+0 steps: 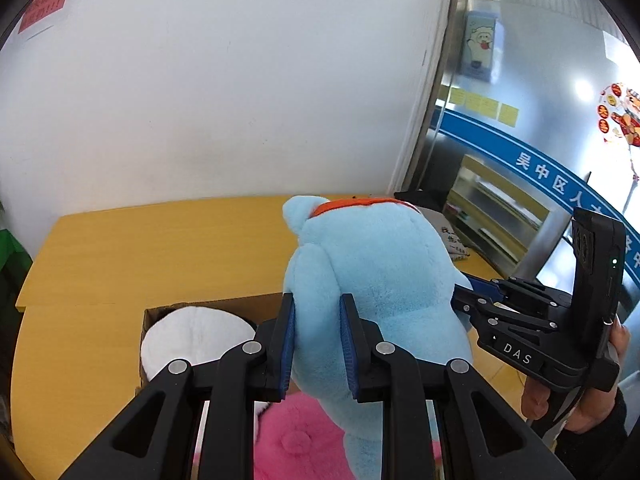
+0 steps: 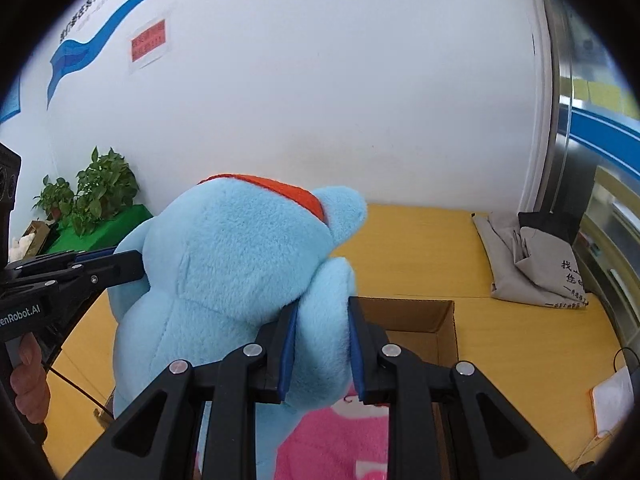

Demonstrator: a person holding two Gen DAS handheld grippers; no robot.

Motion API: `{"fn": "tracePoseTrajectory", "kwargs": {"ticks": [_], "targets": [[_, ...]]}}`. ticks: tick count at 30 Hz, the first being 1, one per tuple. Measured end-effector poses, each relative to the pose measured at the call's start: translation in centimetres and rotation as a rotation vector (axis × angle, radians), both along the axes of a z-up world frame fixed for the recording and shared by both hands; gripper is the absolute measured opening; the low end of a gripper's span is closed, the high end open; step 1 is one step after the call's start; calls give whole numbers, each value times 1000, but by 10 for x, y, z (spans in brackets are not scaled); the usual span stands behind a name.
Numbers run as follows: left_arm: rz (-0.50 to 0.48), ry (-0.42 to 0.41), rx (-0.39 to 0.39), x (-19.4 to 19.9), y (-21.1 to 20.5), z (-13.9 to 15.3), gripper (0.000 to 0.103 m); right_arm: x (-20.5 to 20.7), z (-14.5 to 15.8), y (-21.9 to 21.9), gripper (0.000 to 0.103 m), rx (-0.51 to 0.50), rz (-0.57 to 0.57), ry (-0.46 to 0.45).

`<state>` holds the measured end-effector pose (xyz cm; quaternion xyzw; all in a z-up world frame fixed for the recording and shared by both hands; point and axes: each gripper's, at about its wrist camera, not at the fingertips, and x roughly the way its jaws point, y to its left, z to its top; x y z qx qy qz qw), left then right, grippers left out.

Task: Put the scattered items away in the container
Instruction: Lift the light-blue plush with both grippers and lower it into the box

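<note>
Jaws of left gripper (image 1: 317, 344) and right gripper (image 2: 322, 350) both clamped on blue plush (image 1: 372, 276), hanging over cardboard box (image 2: 420, 320) on counter (image 1: 140, 248). Carrying step; probably needs lowering, then letting go.

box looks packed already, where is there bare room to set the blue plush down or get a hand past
Crowded: the cardboard box already holds a white plush and a pink plush, with the blue plush pinched over it by the left gripper and right gripper. Free: the box's right corner, and bare yellow table between box and wall, left of the grey bag.
</note>
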<state>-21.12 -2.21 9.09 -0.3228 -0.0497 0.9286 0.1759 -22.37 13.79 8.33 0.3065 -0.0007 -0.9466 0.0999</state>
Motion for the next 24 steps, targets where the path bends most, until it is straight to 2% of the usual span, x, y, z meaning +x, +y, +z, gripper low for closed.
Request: {"fn": "tracePoseTrajectory", "kwargs": {"ticks": [3, 5, 8, 9, 11, 14, 18, 20, 21, 23, 24], "targets": [[24, -100, -19, -53, -1, -41, 21, -54, -39, 0, 22, 5, -12, -126], [43, -195, -36, -86, -5, -83, 21, -85, -77, -4, 22, 14, -19, -224], [62, -311, -103, -112, -3, -145, 21, -116, -140, -9, 23, 55, -25, -395], [56, -302, -122, -112, 0, -155, 22, -119, -157, -10, 23, 67, -23, -434], [60, -261, -171, -105, 8, -156, 22, -122, -169, -7, 26, 50, -22, -468], [77, -287, -177, -107, 11, -152, 23, -125, -168, -5, 28, 69, -2, -486], [90, -259, -191, -97, 7, -141, 26, -117, -159, 0, 33, 56, -17, -442], [101, -239, -153, -86, 1, -127, 27, -104, -146, 4, 52, 29, -9, -393], [103, -230, -128, -79, -2, -119, 28, -96, -136, 5, 56, 36, -11, -355], [96, -204, -75, -62, -7, -102, 34, -79, -116, 5, 74, 47, -13, -285], [90, -189, -62, -54, -10, -95, 47, -70, -107, 5, 77, 37, -10, -261]]}}
